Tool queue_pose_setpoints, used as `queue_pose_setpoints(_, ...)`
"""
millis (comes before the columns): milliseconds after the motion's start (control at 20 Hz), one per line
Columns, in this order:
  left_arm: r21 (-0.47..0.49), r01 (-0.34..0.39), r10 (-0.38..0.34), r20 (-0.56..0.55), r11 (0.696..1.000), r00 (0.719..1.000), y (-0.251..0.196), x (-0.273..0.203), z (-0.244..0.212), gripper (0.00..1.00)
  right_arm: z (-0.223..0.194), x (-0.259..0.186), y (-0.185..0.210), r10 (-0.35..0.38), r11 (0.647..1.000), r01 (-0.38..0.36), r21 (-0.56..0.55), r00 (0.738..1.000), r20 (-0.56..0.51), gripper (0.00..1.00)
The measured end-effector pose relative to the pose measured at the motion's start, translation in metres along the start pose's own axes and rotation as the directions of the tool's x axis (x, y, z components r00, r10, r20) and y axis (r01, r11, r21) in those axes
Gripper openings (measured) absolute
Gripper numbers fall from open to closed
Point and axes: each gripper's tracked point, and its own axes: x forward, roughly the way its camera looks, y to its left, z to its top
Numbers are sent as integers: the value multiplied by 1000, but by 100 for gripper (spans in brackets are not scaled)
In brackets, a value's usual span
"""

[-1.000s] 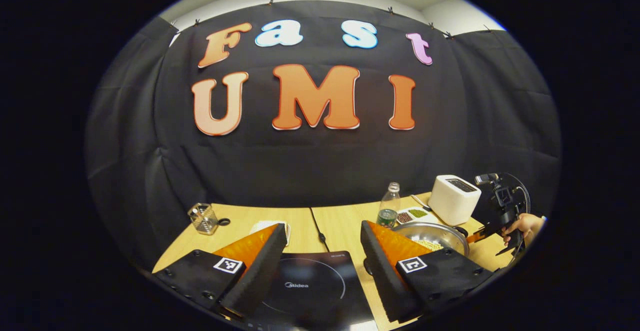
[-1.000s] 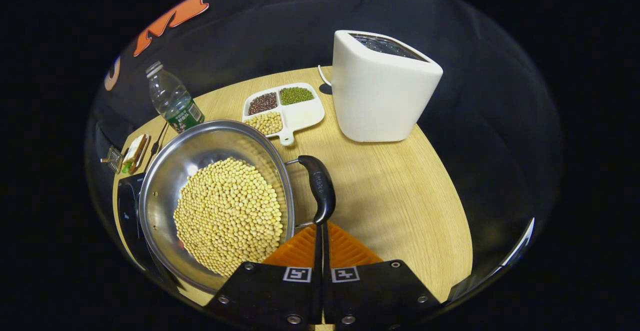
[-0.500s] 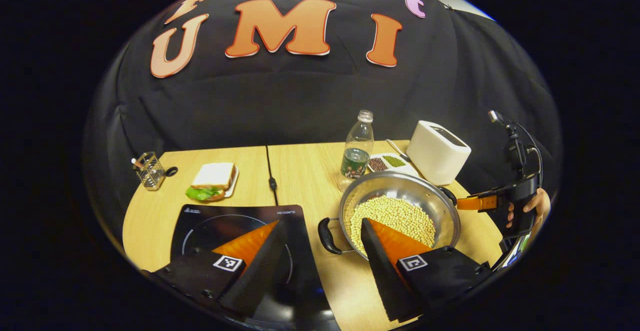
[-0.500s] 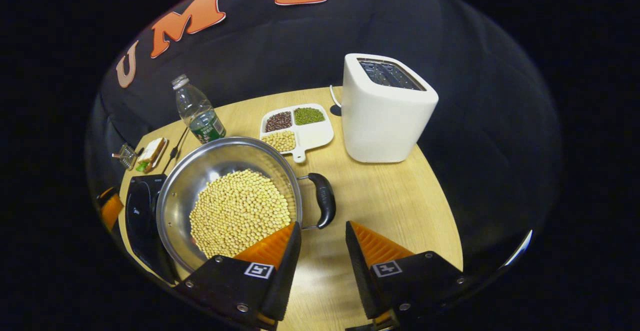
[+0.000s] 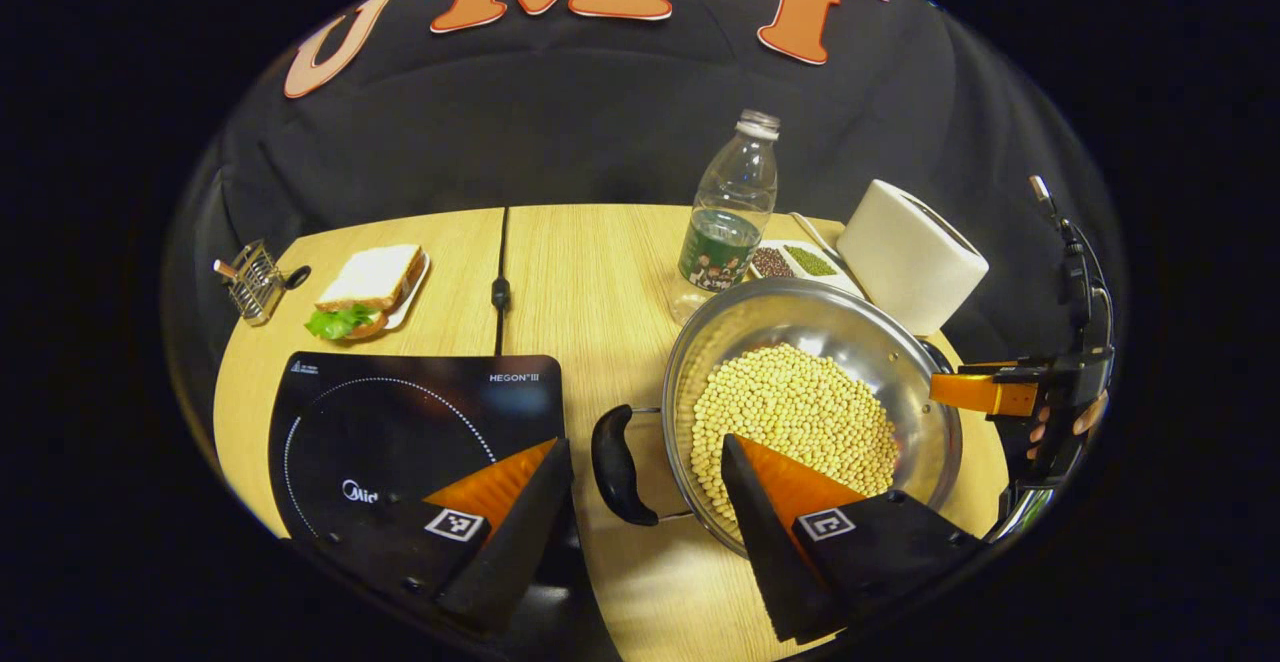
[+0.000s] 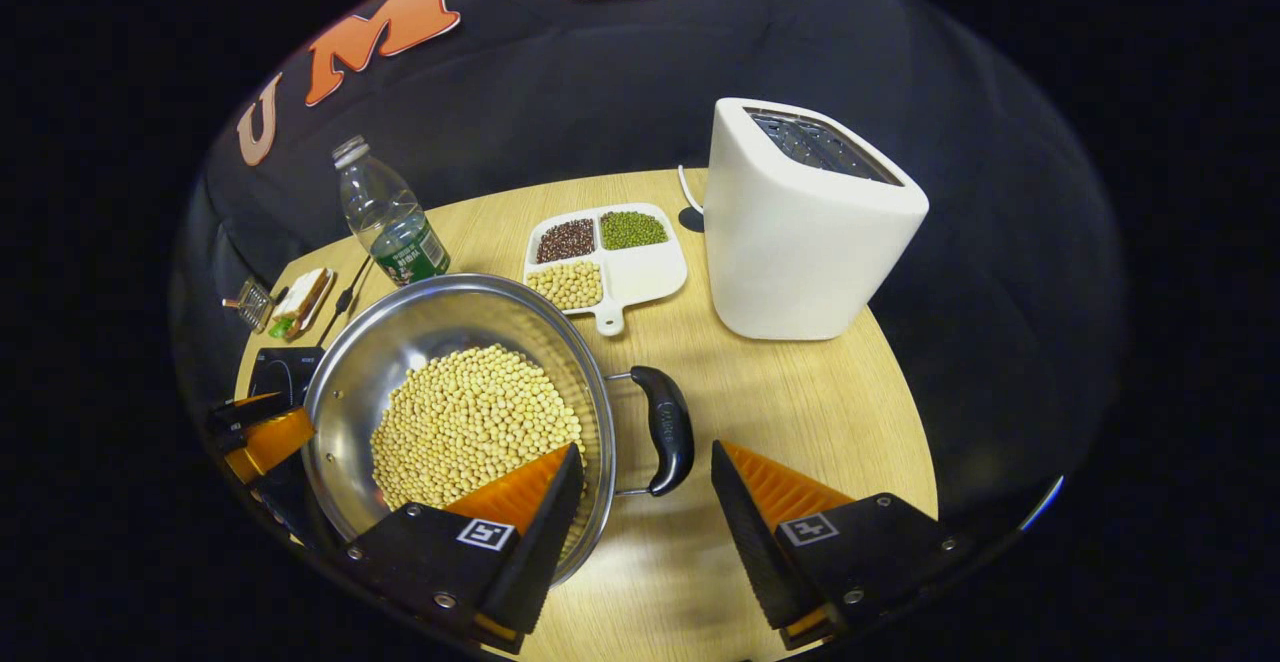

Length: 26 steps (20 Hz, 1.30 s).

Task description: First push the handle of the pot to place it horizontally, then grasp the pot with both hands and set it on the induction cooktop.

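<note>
Left gripper view, left to right:
- Wire holder, far left on the desk.
- Sandwich on a small plate, just right of the holder.
- Induction cooktop, lower left of the frame, flat on the desk, nothing on its surface. A black cable runs from it toward the back of the desk.
- Left gripper, bottom centre: fingers wide apart, holding nothing. One finger lies over the cooktop's corner, the other over the pot's near rim; the pot's left handle sits in the gap between them, touched by neither.
- Stainless pot, right of centre, on the desk beside the cooktop, filled with soybeans.
- Plastic bottle upright behind the pot.
- White toaster, upper right.
- Right gripper with the hand that holds it, far right, at the pot's far rim.

Right gripper view, left to right:
- Left gripper at the pot's left edge, lower left of the frame.
- Pot in the lower centre.
- Divided dish of three kinds of beans, behind the pot.
- Right gripper, bottom of the frame: fingers wide apart, empty, with the pot's right handle between and ahead of them.
- Toaster upright, upper right.
</note>
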Motion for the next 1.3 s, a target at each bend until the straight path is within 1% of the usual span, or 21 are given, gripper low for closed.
queue_pose_setpoints(50,-8,5,-6,-15,1000,1000,-4,5,-3,98,0,2,-2,-11,1000,11,-18,1000,1,81)
queue_pose_setpoints(200,24,-34,35,-12,999,999,-3,17,-5,98,0,13,3,-14,999,14,-39,1000,0,81)
queue_pose_setpoints(300,23,-36,37,-6,999,999,-3,30,-3,97,-2,18,0,-24,998,23,-59,1000,-6,81)
queue_pose_setpoints(350,24,-38,37,7,999,999,0,36,1,97,-3,21,-4,-41,997,40,-68,999,-11,80)
queue_pose_setpoints(400,21,-29,29,12,999,1000,-1,40,3,95,-4,20,-3,-29,998,28,-60,999,-17,79)
queue_pose_setpoints(450,28,-30,30,10,999,999,-1,44,1,87,-2,22,-2,-22,999,21,-45,1000,-14,77)
queue_pose_setpoints(550,41,-42,42,16,998,999,-2,53,3,85,-2,20,-6,-20,999,19,-32,1000,-9,73)
queue_pose_setpoints(600,44,-69,68,25,997,997,4,59,4,88,-2,16,-9,-25,999,25,-32,1000,-5,67)
queue_pose_setpoints(650,44,-80,79,29,996,996,2,63,4,83,-2,14,-10,-25,999,25,-34,1000,-4,69)
queue_pose_setpoints(700,50,-108,106,42,993,994,8,68,7,81,-1,13,-11,-22,999,22,-25,1000,-2,69)
queue_pose_setpoints(750,39,-108,106,53,993,993,7,68,7,79,-1,12,-11,-21,1000,21,-9,1000,-1,65)
queue_pose_setpoints(800,41,-109,106,63,993,992,4,72,11,77,-2,10,-13,-24,1000,24,1,1000,1,64)
queue_pose_setpoints(850,43,-109,105,79,993,991,4,73,13,77,-2,11,-12,-31,1000,31,3,999,9,66)
queue_pose_setpoints(900,44,-116,111,96,992,989,3,76,16,77,-3,11,-12,-40,999,40,0,999,18,66)
queue_pose_setpoints(1050,86,-154,138,166,984,976,2,76,21,77,-1,5,-14,-68,998,69,-14,996,56,64)
queue_pose_setpoints(1100,92,-155,137,182,984,974,2,76,22,77,1,4,-16,-71,997,72,-10,995,63,64)
queue_pose_setpoints(1150,87,-151,132,189,985,973,1,76,24,77,2,2,-16,-69,998,69,7,996,63,59)
queue_pose_setpoints(1200,90,-149,130,192,985,973,3,75,23,76,3,1,-16,-69,997,68,23,996,61,62)
queue_pose_setpoints(1250,86,-148,130,192,985,973,2,75,24,77,1,1,-15,-73,997,71,31,996,59,60)
queue_pose_setpoints(1300,81,-147,131,185,986,974,2,74,21,72,2,1,-13,-79,997,78,22,994,69,60)
